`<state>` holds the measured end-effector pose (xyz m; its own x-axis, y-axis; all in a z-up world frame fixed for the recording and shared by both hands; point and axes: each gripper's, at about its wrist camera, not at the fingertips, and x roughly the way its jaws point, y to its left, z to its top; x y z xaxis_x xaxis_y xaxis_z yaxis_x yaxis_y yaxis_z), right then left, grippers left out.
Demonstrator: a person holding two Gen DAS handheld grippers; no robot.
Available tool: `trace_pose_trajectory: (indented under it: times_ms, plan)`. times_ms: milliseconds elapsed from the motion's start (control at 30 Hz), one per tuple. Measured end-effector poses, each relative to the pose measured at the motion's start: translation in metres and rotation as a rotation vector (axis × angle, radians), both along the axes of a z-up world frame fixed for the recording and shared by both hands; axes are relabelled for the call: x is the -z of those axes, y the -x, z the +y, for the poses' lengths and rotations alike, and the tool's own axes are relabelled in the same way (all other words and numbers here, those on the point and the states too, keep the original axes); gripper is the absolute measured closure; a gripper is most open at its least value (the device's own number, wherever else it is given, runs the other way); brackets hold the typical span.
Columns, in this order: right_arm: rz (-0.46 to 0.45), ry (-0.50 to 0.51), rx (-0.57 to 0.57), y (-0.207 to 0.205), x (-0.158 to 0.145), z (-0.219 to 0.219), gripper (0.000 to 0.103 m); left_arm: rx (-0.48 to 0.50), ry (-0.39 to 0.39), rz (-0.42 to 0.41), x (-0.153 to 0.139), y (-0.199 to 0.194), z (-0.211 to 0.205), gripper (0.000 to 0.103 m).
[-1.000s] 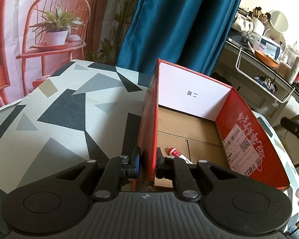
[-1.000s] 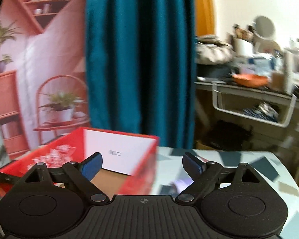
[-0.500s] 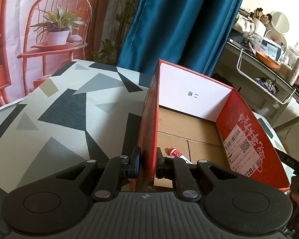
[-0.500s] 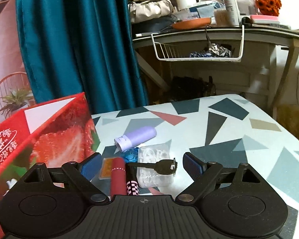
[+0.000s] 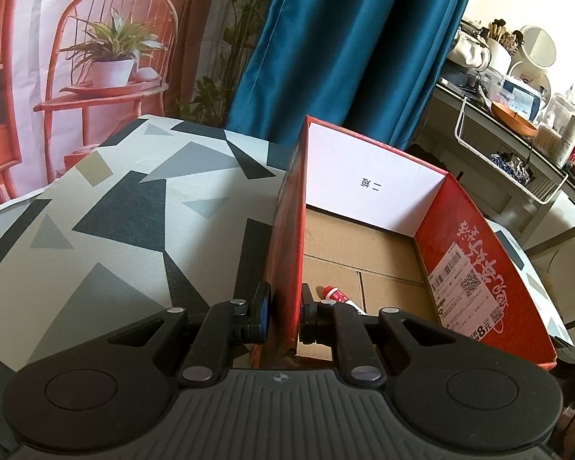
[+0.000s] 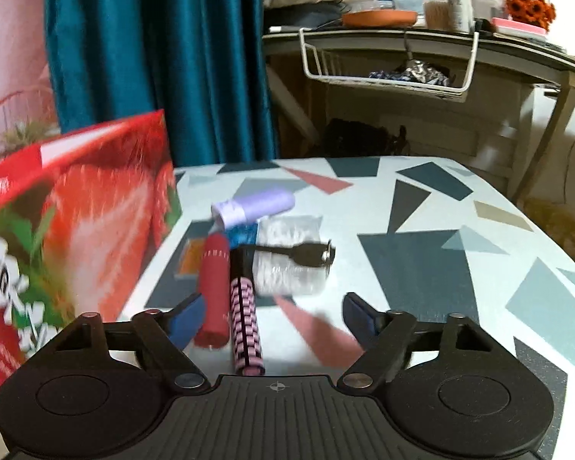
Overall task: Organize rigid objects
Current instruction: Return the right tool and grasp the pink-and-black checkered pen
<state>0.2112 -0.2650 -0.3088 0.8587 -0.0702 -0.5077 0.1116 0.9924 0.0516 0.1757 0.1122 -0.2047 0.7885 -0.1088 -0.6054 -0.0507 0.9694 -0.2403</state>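
Note:
My left gripper (image 5: 285,312) is shut on the near left wall of a red cardboard box (image 5: 287,253), one pad outside and one inside. A small red-capped tube (image 5: 339,297) lies on the box floor. In the right wrist view the same box (image 6: 76,237) stands at the left. My right gripper (image 6: 276,316) hovers low over a cluster of small items, its jaws closing with a pink-and-black patterned tube (image 6: 245,326) and a dark red cylinder (image 6: 214,287) between them, pads not pressing on either. Further off lie a lavender bottle (image 6: 257,207), a clear plastic packet (image 6: 291,260) and a black key-like tool (image 6: 303,253).
The table wears a cloth with grey, black and pink triangles (image 6: 460,268). A blue curtain (image 5: 349,57) hangs behind. A cluttered shelf with a white wire basket (image 6: 387,73) stands beyond the table's far edge. An orange card (image 6: 189,260) lies by the box.
My right gripper has swung from the box down to the cluster of items and come closer to them, and its jaws have narrowed. The left gripper stays clamped on the box wall.

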Motion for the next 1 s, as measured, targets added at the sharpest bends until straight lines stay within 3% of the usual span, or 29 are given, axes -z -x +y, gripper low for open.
trace_pose_trajectory:
  times_ms: [67,200,367,400,567,800,1000]
  plan:
    - [-0.004,0.012,0.0,-0.002,0.0,0.003,0.042,0.0,0.001,0.001,0.0,0.0,0.0,0.088]
    - [0.008,0.034,0.008,-0.007,0.0,0.004,0.049,0.0,0.0,0.001,0.0,0.0,0.0,0.088]
    - [0.048,0.002,0.009,-0.022,-0.003,-0.001,0.085,-0.001,-0.002,0.001,0.0,0.0,-0.001,0.088]
    - [0.056,-0.022,0.0,-0.026,-0.004,-0.003,0.088,-0.001,-0.002,0.001,0.0,0.0,-0.001,0.088]
    - [0.054,-0.06,-0.054,-0.033,-0.006,0.003,0.087,0.0,0.003,-0.003,0.0,0.001,0.0,0.088]
    - [0.107,-0.088,-0.047,-0.047,0.004,0.005,0.085,0.002,0.007,-0.005,0.001,0.0,0.001,0.088]
    - [0.095,0.003,-0.076,-0.053,0.009,0.021,0.083,0.002,0.008,-0.005,0.001,0.0,0.002,0.088]
